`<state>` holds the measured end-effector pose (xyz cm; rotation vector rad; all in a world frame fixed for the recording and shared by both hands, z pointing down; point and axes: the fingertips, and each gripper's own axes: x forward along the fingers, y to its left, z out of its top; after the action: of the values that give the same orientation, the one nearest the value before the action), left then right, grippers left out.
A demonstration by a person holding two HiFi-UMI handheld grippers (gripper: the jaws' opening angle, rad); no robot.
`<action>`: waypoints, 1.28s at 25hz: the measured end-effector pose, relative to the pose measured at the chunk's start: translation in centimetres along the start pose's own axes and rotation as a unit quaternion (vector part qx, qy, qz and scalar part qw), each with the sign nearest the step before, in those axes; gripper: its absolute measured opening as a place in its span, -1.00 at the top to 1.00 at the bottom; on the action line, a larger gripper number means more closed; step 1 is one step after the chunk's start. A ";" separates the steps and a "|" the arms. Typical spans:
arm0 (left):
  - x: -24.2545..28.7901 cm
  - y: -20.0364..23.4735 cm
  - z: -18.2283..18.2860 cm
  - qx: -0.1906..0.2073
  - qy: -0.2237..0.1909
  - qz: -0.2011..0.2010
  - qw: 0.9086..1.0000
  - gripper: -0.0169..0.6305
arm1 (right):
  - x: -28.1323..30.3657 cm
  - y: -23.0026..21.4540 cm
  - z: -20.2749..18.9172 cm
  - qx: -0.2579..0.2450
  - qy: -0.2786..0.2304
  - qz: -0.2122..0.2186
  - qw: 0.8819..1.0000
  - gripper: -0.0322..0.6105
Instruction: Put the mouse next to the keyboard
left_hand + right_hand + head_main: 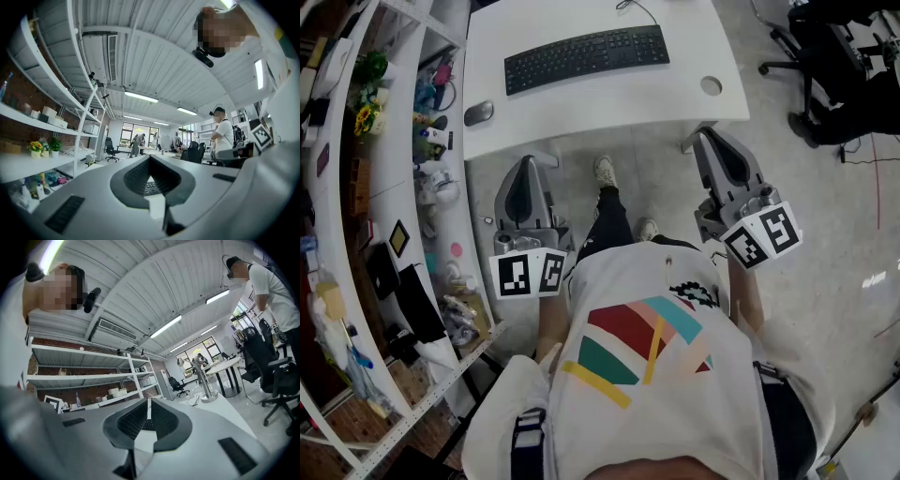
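Note:
A black keyboard (pixel 586 56) lies across the middle of the white desk (pixel 581 117). The grey mouse (pixel 478 113) sits near the desk's left front corner, well left of and below the keyboard. My left gripper (pixel 528 160) hangs just off the desk's front edge, below and right of the mouse, shut and empty. My right gripper (pixel 704 135) is at the desk's right front corner, also shut with nothing in it. In the left gripper view the gripper (pixel 150 157) points up over the desk, with a bit of keyboard (pixel 151 187) showing. In the right gripper view the gripper (pixel 149 402) does the same.
A white shelf rack (pixel 394 187) full of small items, flowers and bottles runs down the left. Black office chairs (pixel 839 75) stand at the upper right. The desk has a round cable hole (pixel 711 85). The person's shoes (pixel 605 171) are on the floor under the desk edge.

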<state>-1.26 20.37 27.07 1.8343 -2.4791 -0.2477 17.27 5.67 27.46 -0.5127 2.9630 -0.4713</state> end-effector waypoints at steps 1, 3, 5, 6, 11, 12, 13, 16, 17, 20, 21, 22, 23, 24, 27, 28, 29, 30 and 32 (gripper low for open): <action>1.2 0.5 0.4 -0.011 -0.010 -0.007 1.000 0.81 | 1.3 -0.4 -0.3 0.001 0.007 -0.003 1.000 0.86; 3.6 1.6 1.2 -0.024 -0.027 -0.018 0.999 0.81 | 4.0 -1.2 -0.8 0.005 0.022 -0.006 1.000 0.86; 6.0 2.9 2.2 -0.017 -0.037 -0.023 0.999 0.82 | 7.0 -1.8 -0.9 0.009 0.031 -0.001 0.999 0.86; 7.3 3.8 2.8 -0.011 -0.044 -0.023 0.999 0.82 | 8.7 -1.9 -0.7 0.008 0.031 0.007 0.999 0.86; 12.7 10.1 5.0 0.020 -0.056 -0.012 0.998 0.81 | 19.2 -0.9 1.1 -0.037 0.011 0.054 0.998 0.86; 13.7 11.8 5.2 0.018 -0.055 -0.006 0.998 0.81 | 21.5 -0.5 1.4 -0.046 0.003 0.063 0.997 0.86; 14.7 13.6 5.3 0.014 -0.056 0.001 0.998 0.81 | 23.7 -0.1 1.6 -0.052 -0.005 0.072 0.996 0.86; 17.8 18.3 5.2 0.004 -0.060 0.018 0.998 0.81 | 29.8 0.1 2.2 -0.068 -0.024 0.083 0.994 0.86; 18.8 19.6 5.1 0.002 -0.058 0.020 0.998 0.81 | 31.5 -0.1 2.2 -0.070 -0.026 0.081 0.994 0.86; 21.4 22.8 4.5 -0.005 -0.048 0.022 0.999 0.81 | 35.5 -0.4 1.6 -0.072 -0.017 0.073 0.995 0.86; 22.3 23.5 4.4 -0.007 -0.044 0.023 0.999 0.81 | 36.6 -0.6 1.5 -0.074 -0.011 0.072 0.995 0.86; 23.1 23.9 4.3 -0.009 -0.041 0.026 0.999 0.81 | 37.4 -1.0 1.3 -0.078 -0.002 0.072 0.994 0.86; 23.9 24.0 4.2 -0.009 -0.039 0.030 0.999 0.81 | 38.0 -1.7 1.2 -0.084 0.008 0.073 0.994 0.86; 24.5 23.8 4.1 -0.007 -0.037 0.035 0.999 0.82 | 38.4 -2.5 1.2 -0.089 0.017 0.074 0.993 0.86; 25.6 22.8 3.6 -0.003 -0.035 0.055 0.998 0.81 | 38.8 -4.6 1.0 -0.091 0.034 0.079 0.992 0.85; 25.4 22.5 3.3 -0.004 -0.034 0.063 0.997 0.81 | 38.8 -4.8 0.9 -0.090 0.038 0.085 0.992 0.85; 25.0 22.1 3.2 -0.004 -0.033 0.070 0.997 0.81 | 38.6 -4.7 0.7 -0.089 0.044 0.093 0.991 0.80; 24.3 21.9 3.0 -0.002 -0.033 0.079 0.996 0.82 | 38.4 -4.4 0.4 -0.088 0.052 0.103 0.989 0.68; 22.2 21.7 3.0 0.007 -0.040 0.103 0.994 0.81 | 38.2 -3.0 -0.9 -0.090 0.076 0.127 0.985 0.45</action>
<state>-28.77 5.65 26.29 1.5851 -2.7063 -0.3006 -17.74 -9.84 27.58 -0.1125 3.1731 -0.2273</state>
